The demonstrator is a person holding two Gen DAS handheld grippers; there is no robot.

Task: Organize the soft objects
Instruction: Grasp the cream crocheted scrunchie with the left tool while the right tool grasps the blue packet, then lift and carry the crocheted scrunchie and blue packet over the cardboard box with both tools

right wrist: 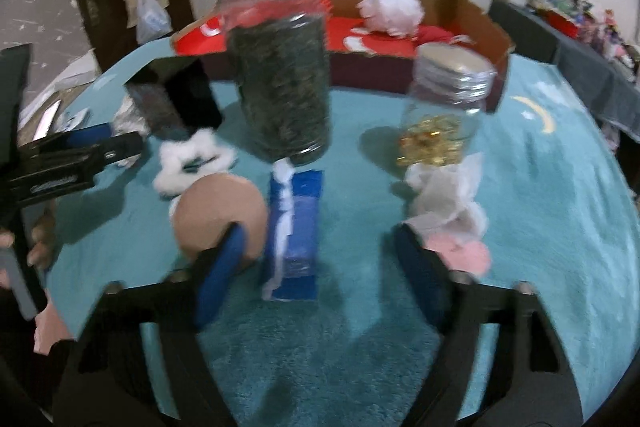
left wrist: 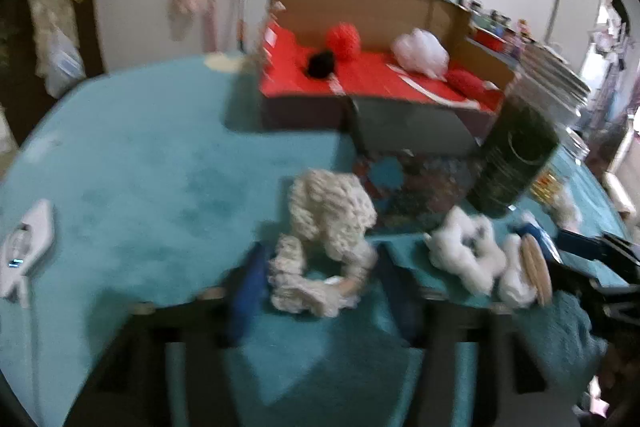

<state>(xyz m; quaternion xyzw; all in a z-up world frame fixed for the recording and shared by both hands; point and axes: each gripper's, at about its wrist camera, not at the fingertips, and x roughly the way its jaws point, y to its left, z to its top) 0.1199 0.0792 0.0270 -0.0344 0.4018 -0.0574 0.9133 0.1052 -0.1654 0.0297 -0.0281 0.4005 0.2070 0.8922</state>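
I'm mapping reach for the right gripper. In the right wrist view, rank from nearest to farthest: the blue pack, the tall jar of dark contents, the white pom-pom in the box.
1. Blue pack, between the fingers.
2. Tall jar, just behind it.
3. White pom-pom, back in the cardboard box.

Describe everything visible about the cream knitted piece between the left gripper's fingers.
The cream knitted piece is a soft, chunky open-weave yarn item, off-white and lumpy. Its upper part bunches into a rounded mound; its lower part curls into a frilly loop. It lies slumped on the teal plush cover, between the blue pads of the left gripper, which appear to close on its lower folds. Behind it sits a patterned box. Motion blur hides finer stitch detail.
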